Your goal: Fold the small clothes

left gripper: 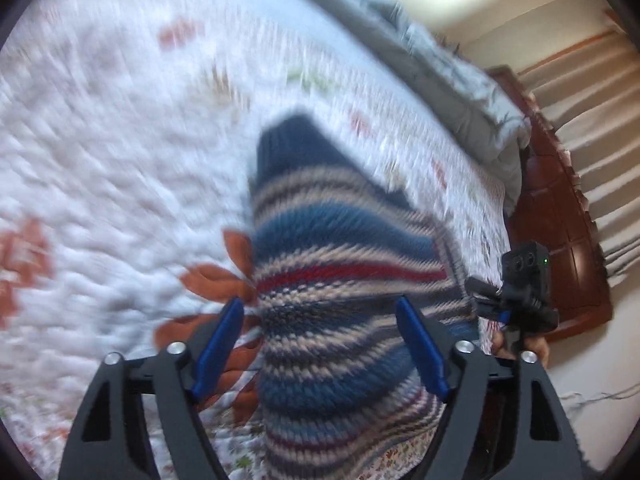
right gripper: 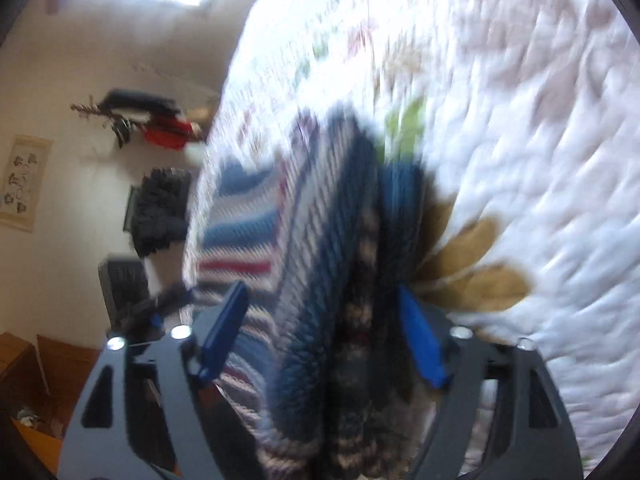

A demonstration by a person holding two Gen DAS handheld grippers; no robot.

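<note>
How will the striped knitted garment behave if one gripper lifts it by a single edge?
The striped knitted garment will probably hang limp: it already bends and bunches over the quilt. Its thick, coarse knit suggests good friction, so slipping from the pads seems unlikely. Doubled layers in the right wrist view may fall open when raised.

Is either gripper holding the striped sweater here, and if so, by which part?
Neither. The left gripper and right gripper both have jaws spread wide, with the striped knit sweater lying between the fingers on the quilt, not pinched.
</note>
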